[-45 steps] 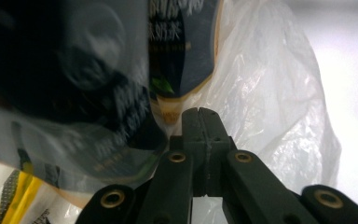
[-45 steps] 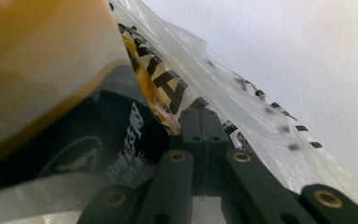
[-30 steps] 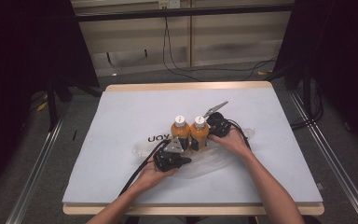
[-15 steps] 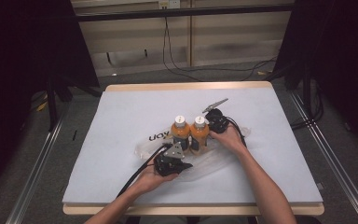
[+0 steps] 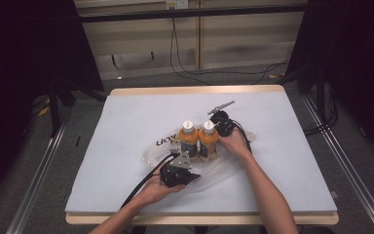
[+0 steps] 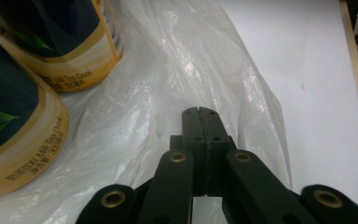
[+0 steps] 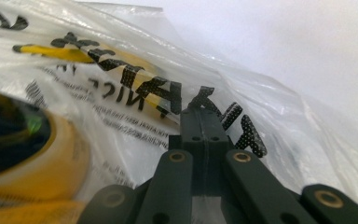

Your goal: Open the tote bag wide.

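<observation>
Bottles point(image 5: 198, 140) upright, seemingly within bag point(image 5: 224, 170).

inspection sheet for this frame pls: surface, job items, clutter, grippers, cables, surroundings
Surface: white mat on the wood-edged table, flat, no spills seen.
Job's things: two orange bottles upright, side by side, white caps on, standing on a clear plastic bag with black print.
Clutter: nothing seen.
Grippers: left hand-held gripper jaws shut, on or against bag film, near side. Right hand-held gripper jaws shut against the printed bag, by the right bottle.
Cables: black cable trails from the left hand-held gripper off the near edge; loose cables on the floor beyond the table.
Surroundings: dark curtains both sides, metal floor rails.
</observation>
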A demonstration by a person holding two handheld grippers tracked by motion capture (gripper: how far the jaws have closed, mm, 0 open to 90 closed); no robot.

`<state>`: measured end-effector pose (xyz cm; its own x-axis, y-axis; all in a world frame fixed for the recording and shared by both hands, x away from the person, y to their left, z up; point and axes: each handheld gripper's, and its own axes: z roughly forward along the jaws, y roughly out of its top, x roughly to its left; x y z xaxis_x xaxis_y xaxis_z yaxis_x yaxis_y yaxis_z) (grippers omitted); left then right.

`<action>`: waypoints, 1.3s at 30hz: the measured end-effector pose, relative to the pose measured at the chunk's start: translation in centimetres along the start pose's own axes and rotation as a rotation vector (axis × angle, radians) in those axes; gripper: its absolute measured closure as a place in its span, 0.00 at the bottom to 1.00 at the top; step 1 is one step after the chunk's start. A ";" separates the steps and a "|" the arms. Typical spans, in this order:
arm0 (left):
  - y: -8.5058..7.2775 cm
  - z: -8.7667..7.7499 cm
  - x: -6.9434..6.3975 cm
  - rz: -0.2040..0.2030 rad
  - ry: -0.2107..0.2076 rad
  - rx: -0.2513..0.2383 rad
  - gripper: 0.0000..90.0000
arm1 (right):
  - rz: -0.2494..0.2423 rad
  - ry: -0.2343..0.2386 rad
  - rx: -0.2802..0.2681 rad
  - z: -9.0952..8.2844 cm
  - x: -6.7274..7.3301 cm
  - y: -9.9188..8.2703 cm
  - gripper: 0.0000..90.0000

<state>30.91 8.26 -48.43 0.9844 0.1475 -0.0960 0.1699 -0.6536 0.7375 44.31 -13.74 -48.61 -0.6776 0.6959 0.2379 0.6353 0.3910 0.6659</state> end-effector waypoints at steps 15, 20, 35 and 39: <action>0.1 -0.1 -1.1 0.027 -0.024 0.034 1.00 | 0.042 -0.013 -0.029 0.7 -0.5 0.5 1.00; 0.2 -0.3 -1.7 0.037 -0.024 0.055 1.00 | 0.023 -0.052 -0.009 1.1 -0.5 1.4 1.00; 0.0 -0.6 -2.3 0.045 -0.054 0.035 1.00 | 0.045 -0.101 -0.022 1.6 -0.7 2.0 1.00; 0.2 -1.1 -1.8 0.011 -0.071 -0.025 1.00 | 0.032 -0.080 -0.018 0.5 -0.4 1.8 1.00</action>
<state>29.11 8.69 -47.33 0.9871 0.0866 -0.1345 0.1587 -0.6364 0.7549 45.96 -12.99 -47.88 -0.6247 0.7542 0.2024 0.6491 0.3573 0.6716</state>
